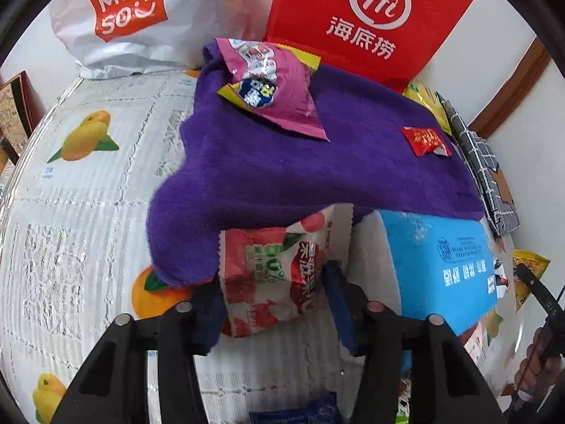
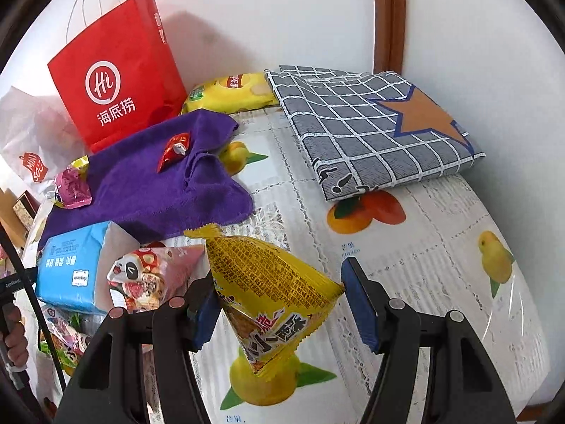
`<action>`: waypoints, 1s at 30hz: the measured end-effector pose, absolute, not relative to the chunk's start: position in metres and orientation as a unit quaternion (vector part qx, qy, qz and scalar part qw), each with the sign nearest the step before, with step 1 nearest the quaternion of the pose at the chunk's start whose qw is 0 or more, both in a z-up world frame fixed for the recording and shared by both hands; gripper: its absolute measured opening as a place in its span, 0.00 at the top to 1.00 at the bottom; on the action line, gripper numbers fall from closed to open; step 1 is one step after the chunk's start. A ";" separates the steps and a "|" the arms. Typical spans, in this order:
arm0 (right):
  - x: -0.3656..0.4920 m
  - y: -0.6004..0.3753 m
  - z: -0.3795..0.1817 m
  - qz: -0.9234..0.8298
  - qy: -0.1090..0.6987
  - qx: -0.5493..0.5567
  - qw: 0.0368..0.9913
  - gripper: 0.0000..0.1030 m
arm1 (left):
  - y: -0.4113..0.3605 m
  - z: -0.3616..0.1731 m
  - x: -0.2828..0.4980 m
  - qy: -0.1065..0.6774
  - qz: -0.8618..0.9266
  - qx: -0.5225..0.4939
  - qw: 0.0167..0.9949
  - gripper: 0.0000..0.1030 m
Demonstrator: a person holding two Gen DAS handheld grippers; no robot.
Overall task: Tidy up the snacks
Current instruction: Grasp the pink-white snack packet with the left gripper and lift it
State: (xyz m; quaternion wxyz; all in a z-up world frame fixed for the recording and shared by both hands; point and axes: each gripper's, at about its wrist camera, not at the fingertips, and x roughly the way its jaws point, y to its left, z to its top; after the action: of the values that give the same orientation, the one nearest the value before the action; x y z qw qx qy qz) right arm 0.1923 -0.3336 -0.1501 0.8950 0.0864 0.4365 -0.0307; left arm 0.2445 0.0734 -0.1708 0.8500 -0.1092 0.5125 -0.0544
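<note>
Blue pads of the left gripper sit on either side of a red-and-white fruit snack packet; both pads appear to touch its edges, so the jaws read as narrowed onto it, though how firmly they pinch cannot be told. That packet lies on the fruit-print tablecloth, its top edge overlapping the near hem of a purple towel, with a blue tissue pack just beside it on the right. Right gripper: a yellow triangular snack packet hangs between the pads, point downward; the left pad touches its side and the packet's corner reaches close to the right pad, but contact there cannot be told. Beside it, on the left, lie a panda-print snack packet and the tissue pack. On the towel rest a pink triangular snack packet near its far edge and a small red sachet near its right edge. Behind the towel stand a red paper bag and a white Miniso bag; a yellow chip bag and a folded grey checked cloth lie against the wall. Bare tablecloth lies open to the left of the towel and before the checked cloth. Both grippers tilt steeply down toward the table.
</note>
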 end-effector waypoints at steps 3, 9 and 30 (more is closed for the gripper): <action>0.189 -0.330 -0.149 -0.026 0.436 0.089 0.895 0.38 | 0.072 -0.167 0.239 0.505 -0.058 -0.107 0.855 0.60; 0.175 -0.315 -0.139 -0.007 0.425 0.082 0.901 0.38 | 0.079 -0.156 0.220 0.492 -0.062 -0.119 0.860 0.75; 0.123 -0.283 -0.120 0.042 0.409 0.068 0.909 0.38 | 0.100 -0.130 0.144 0.465 -0.035 -0.122 0.876 0.85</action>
State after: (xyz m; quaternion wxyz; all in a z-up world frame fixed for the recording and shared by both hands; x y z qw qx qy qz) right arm 0.1235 -0.2827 -0.1197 0.9091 0.0676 0.4089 0.0419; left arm 0.1445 0.1001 -0.1301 0.8762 -0.1216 0.4650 -0.0354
